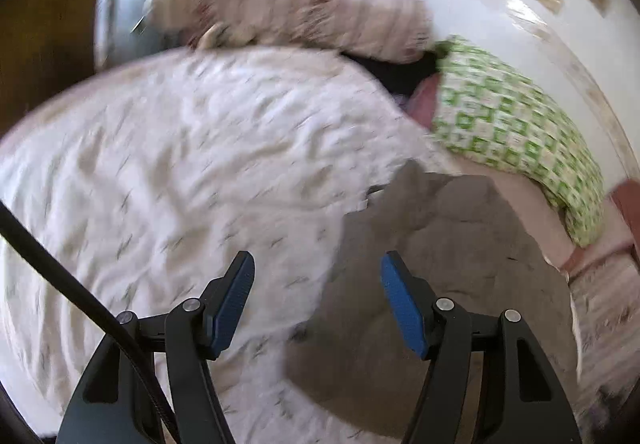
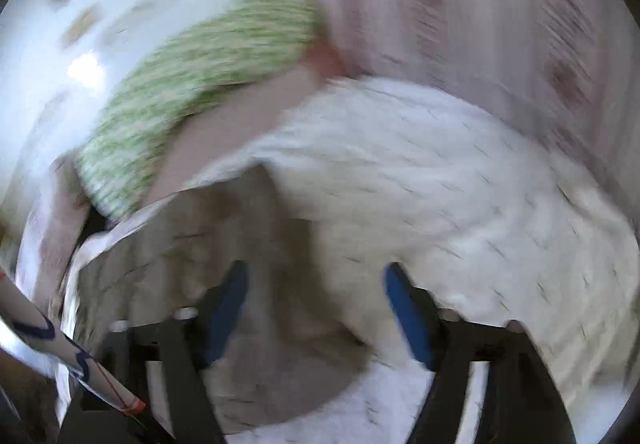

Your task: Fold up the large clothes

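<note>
You are in a bedroom at home. You can see a bed [image 1: 532, 212] with soft covers, a green and white pillow [image 1: 504, 124] and a striped pillow [image 1: 288, 4] by it. Behind them is a white wall [image 1: 480, 4].

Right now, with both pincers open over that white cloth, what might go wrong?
Both the left gripper and right gripper are open with nothing between the pads, so the white garment lies loose and may slump out of shape. The green checked pillow lies close and could get caught up. Both views are blurred.
</note>
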